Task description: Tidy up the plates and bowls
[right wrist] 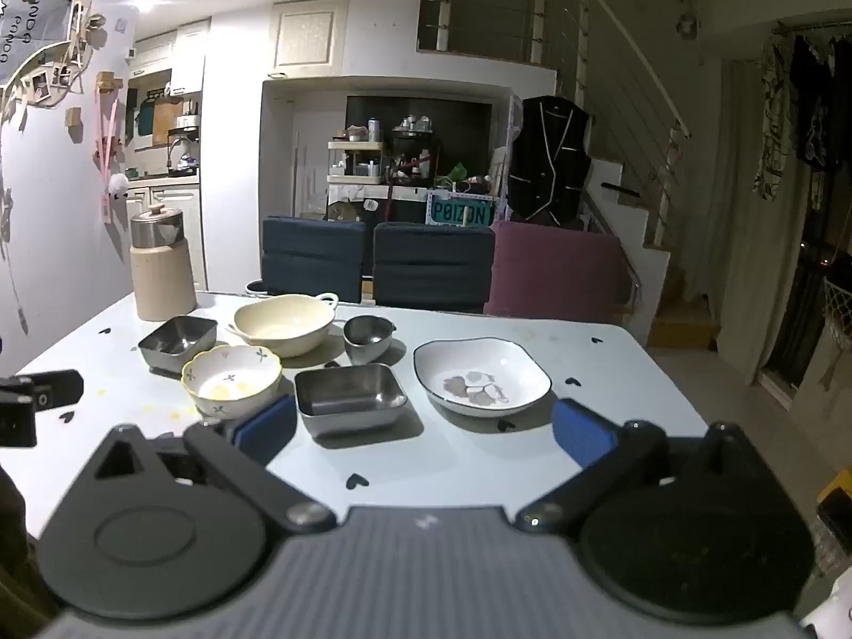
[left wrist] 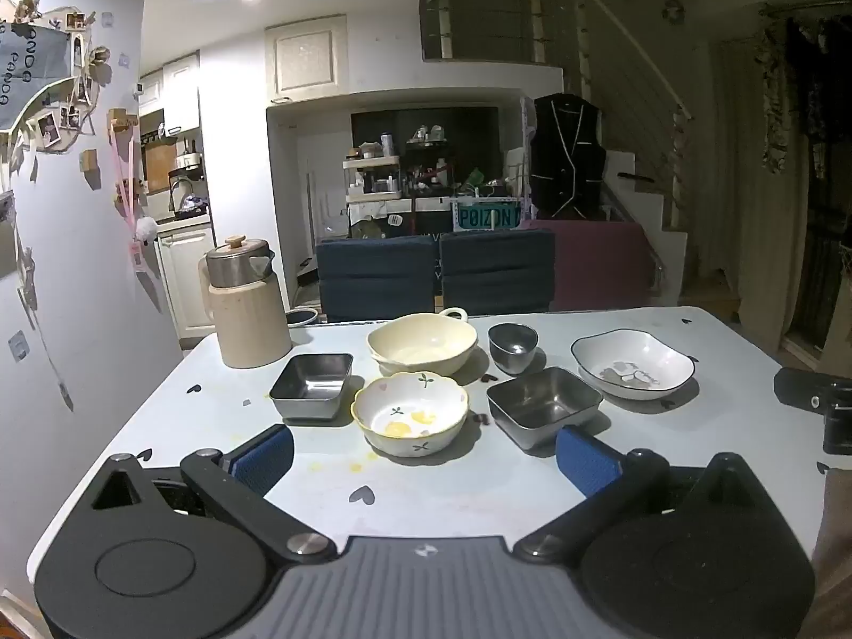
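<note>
You had both tools hanging over the near edge of the table [left wrist: 160,426], nothing picked up yet. The left gripper [left wrist: 426,452] stood with its blue pads spread wide and empty, and the right gripper [right wrist: 426,428] was the same: jaws as far apart as they go, nothing between them.

All six dishes sat loose and apart. Right ahead of your left tool was the flowered bowl [left wrist: 410,412], with the left steel tray [left wrist: 311,383] just beside it and the cream handled bowl [left wrist: 420,343] behind. The small steel cup [left wrist: 512,347] stood behind the near steel tray [right wrist: 349,396], which lay straight in front of your right tool, and the white leaf-print plate [right wrist: 482,375] lay off to its right. The thermal jug [left wrist: 247,309] stood at the far left corner, out of the way.

My read: you were at the very start, choosing a first piece. The sensible play looked like nesting like with like, steel into steel and ceramic into ceramic. For the near steel tray, I'd have come in low and pinched one wall between the pads rather than spanning the whole tray, since steel walls are slick and a shallow bite could slip. The flowered bowl's scalloped rim wanted a firm bite too. Setting ceramic on ceramic, you'd have wanted to lower gently to avoid a chip.
</note>
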`<state>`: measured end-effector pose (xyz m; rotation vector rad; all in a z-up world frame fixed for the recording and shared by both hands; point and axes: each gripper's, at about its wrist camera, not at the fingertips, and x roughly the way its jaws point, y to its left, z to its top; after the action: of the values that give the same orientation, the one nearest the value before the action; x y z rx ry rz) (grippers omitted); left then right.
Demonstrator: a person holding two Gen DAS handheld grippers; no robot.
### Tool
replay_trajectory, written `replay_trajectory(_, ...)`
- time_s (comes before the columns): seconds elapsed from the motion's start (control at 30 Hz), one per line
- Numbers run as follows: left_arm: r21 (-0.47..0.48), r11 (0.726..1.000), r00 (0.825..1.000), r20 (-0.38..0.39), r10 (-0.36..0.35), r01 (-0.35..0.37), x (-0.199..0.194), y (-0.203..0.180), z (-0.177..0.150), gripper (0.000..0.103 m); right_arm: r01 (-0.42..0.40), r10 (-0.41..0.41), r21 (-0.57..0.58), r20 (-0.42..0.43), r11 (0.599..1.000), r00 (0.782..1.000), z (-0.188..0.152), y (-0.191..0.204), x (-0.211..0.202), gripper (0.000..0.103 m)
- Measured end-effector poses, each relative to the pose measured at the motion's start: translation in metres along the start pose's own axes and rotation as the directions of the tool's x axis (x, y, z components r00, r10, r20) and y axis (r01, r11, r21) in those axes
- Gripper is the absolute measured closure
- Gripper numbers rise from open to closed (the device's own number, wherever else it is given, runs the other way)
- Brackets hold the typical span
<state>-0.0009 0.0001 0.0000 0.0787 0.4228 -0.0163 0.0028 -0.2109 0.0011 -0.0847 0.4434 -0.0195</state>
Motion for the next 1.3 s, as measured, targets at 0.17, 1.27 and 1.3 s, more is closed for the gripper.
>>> replay_trajectory(0.17, -0.005, 1.0, 1.0, -0.012, -0.004, 0.004, 0.0001, 0.0003, 0.0002, 0.0, -0.001, 0.001, 0.0, -0.005, 1.0, 1.0, 0.0, 0.0002, 0.0, 0.0)
replay_trajectory(1.27, -0.012, 1.0, 1.0, -0.022, -0.018, 0.018, 0.0045, -0.0027, -0.006, 0.0, 0.004, -0.004, -0.005, -0.009, 1.0, 1.0, -0.0023, 0.003, 0.001, 0.0)
replay_trajectory(1.3, -0.012, 1.0, 1.0, -0.023, -0.019, 0.019, 0.0046, -0.0033, -0.0068, 0.0, 0.004, -0.004, -0.005, -0.009, 1.0, 1.0, -0.0023, 0.0031, 0.0009, 0.0)
